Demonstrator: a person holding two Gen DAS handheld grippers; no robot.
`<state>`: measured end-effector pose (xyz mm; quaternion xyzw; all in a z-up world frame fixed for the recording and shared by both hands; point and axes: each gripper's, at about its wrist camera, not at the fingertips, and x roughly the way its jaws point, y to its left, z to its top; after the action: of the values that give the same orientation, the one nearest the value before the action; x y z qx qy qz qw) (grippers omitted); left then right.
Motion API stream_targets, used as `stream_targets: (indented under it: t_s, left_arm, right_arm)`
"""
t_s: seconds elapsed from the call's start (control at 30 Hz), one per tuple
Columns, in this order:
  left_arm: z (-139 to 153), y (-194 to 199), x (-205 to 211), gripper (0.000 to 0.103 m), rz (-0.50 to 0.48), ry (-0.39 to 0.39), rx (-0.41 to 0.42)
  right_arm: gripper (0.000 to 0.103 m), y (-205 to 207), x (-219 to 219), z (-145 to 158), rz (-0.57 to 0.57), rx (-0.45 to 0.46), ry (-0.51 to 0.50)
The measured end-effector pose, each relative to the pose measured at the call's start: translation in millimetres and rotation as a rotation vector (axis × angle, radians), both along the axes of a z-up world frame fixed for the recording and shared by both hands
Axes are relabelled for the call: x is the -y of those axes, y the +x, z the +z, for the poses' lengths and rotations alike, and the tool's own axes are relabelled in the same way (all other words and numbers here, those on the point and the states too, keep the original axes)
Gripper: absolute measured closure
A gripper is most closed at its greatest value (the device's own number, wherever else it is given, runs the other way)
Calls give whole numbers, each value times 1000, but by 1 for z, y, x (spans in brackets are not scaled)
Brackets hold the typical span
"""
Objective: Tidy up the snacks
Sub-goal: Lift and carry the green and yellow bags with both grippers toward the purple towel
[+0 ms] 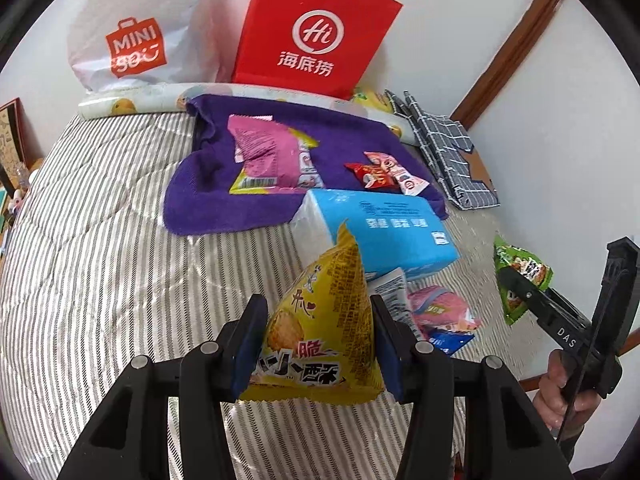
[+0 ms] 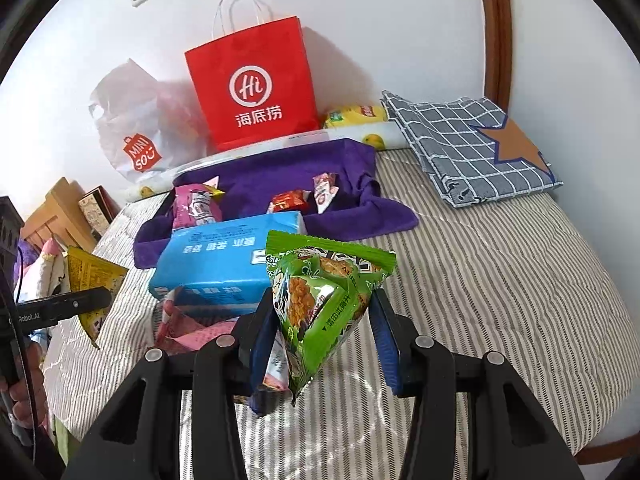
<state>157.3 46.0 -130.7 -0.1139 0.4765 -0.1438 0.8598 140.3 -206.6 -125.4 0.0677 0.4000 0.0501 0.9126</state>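
My left gripper [image 1: 318,312] is shut on a yellow triangular snack pack [image 1: 320,328] and holds it above the striped bed; it also shows in the right wrist view [image 2: 90,280]. My right gripper [image 2: 324,312] is shut on a green triangular snack pack [image 2: 320,300], also seen at the right of the left wrist view [image 1: 520,276]. A purple towel [image 1: 208,184] at the back carries a pink snack bag [image 1: 268,156] and small red and pink candies [image 1: 384,174]. Pink and blue packets [image 1: 436,312] lie beside a blue tissue pack [image 1: 384,228].
A red paper bag [image 1: 308,32] and a white Miniso plastic bag [image 1: 136,40] lean on the wall behind the towel. A folded grey checked cloth [image 2: 472,148] lies at the back right. A wooden bedside unit [image 2: 60,212] stands left of the bed.
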Motion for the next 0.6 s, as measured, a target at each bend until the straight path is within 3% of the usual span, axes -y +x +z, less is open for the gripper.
stream_targets:
  t_s: [0.6]
  left_arm:
    - [20,18,20,54,-41,-17,31]
  right_arm:
    - [58,12,-17,26,44,50,-9]
